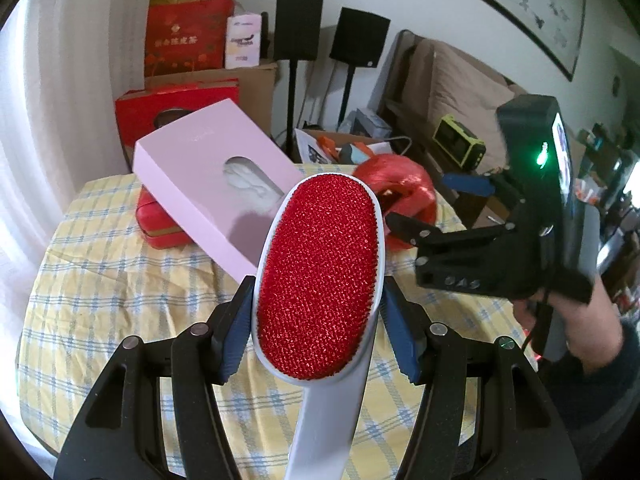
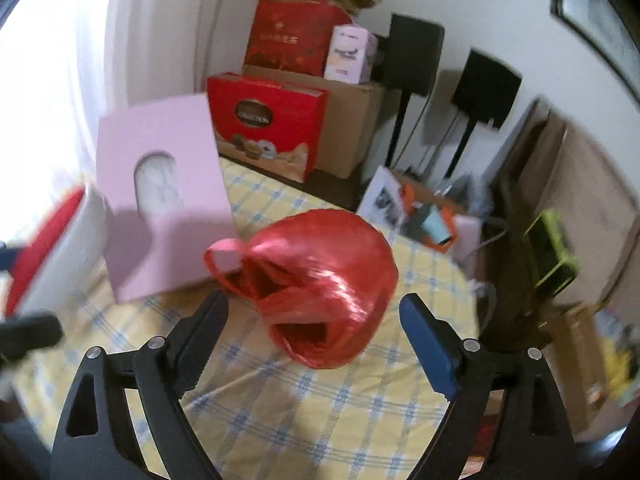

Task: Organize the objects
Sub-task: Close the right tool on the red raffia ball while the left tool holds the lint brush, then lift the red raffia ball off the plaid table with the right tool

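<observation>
Now, left gripper [image 1: 318, 312] clamped on a lint brush [image 1: 320, 276], blue pads pressing the white rim on both sides, red bristle face up, handle running back toward the camera. Held up over the surface [image 1: 100, 280] with its yellow-and-blue checked cloth. Just beyond the brush tip, a pink tissue box [image 1: 208, 168] tilted, propped on a red box [image 1: 158, 224] lying flat on the cloth.

Right gripper [image 2: 314, 312] empty, jaws spread wide, nothing between them, hovering above the cloth. Directly ahead of those jaws, a red plastic bag [image 2: 320, 280] slumped on the surface, handle loop toward the pink box, apart from both fingers. Seen from the left wrist, same gripper off to the right, a person's hand [image 1: 560, 316] wrapped round its grip.

Right wrist view motion-blurred. Behind the surface, stacked red gift boxes [image 1: 184, 36] and two black speakers [image 1: 300, 28] on stands against the wall.
</observation>
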`<state>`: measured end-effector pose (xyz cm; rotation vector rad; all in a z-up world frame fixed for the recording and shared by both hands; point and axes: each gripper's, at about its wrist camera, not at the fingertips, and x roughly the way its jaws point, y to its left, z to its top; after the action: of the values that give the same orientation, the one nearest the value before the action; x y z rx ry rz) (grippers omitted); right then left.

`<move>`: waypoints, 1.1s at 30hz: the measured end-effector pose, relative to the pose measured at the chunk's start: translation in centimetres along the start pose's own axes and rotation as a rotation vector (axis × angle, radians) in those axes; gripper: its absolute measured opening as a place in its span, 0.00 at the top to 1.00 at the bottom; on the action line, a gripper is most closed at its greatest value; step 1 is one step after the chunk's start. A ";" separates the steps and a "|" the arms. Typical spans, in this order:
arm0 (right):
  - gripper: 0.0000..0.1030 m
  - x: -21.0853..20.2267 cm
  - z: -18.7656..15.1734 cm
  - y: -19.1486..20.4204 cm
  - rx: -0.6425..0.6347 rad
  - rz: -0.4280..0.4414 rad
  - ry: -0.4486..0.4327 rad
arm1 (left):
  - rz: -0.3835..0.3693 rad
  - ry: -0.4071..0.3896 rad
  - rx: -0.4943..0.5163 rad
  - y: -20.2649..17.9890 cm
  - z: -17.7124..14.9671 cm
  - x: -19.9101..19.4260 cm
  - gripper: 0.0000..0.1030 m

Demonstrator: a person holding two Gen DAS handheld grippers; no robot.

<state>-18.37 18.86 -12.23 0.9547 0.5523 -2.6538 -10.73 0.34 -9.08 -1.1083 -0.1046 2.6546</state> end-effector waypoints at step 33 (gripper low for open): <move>0.67 -0.2 -0.4 -2.6 0.165 -0.093 0.008 | -0.001 -0.049 -0.033 0.0 1.0 -2.7 0.44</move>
<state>-18.99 21.42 -11.73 1.0084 0.3936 -2.8154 -9.61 -0.34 -6.54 -1.0528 -0.1580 2.6895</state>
